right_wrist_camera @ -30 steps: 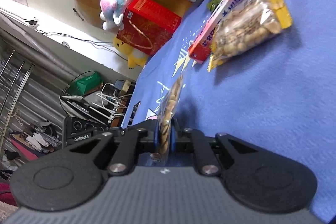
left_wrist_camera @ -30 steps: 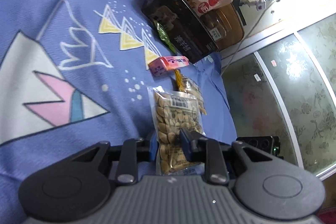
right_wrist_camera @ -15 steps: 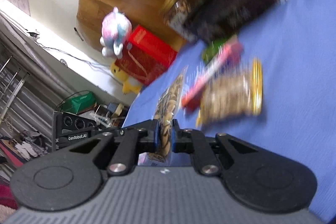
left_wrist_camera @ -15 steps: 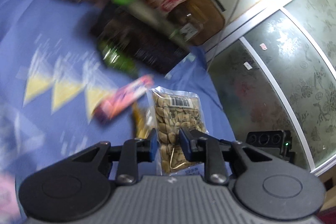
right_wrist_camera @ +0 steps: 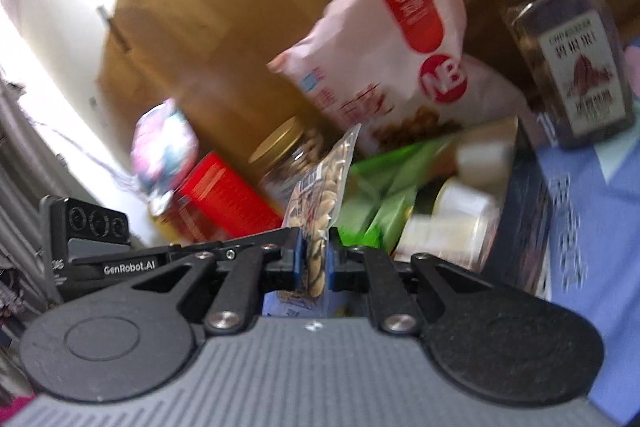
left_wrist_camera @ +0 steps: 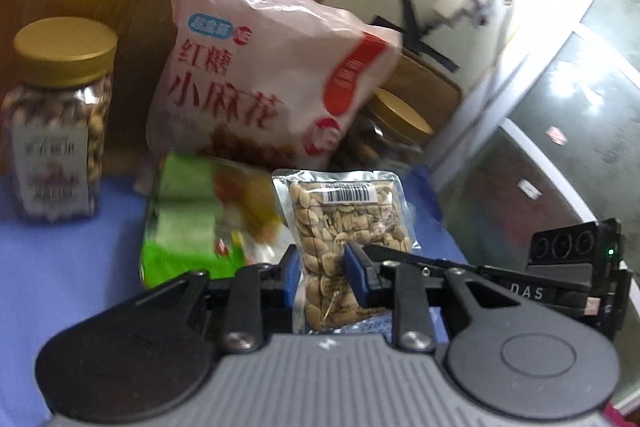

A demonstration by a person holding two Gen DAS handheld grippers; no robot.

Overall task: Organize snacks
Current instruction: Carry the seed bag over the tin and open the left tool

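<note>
**Clear vacuum packs of nuts held in both tongs**

Clear plastic nut pack (left_wrist_camera: 344, 223) sits clamped in the left tongs (left_wrist_camera: 322, 277) at lower centre, long axis running up the frame, barcode end uppermost. The right tongs (right_wrist_camera: 312, 259) grip a second nut pack (right_wrist_camera: 324, 187) edge-on, leaning toward upper right, before the pink snack bag (right_wrist_camera: 400, 39).

The green snack packet (left_wrist_camera: 188, 223) is smeared by motion in both views, so its print cannot be read. The pink bag with red characters (left_wrist_camera: 256, 83) hides most of a gold-lidded jar (left_wrist_camera: 396, 131) behind it. On the left, the label of the clear gold-capped nut jar (left_wrist_camera: 60, 131) is too blurred to read. The lower end of the clear pouch of pale nuts (left_wrist_camera: 348, 223) vanishes behind the left tongs (left_wrist_camera: 322, 275). In the right view the pink-and-white plush toy (right_wrist_camera: 164, 151) is only a soft blur.
</note>
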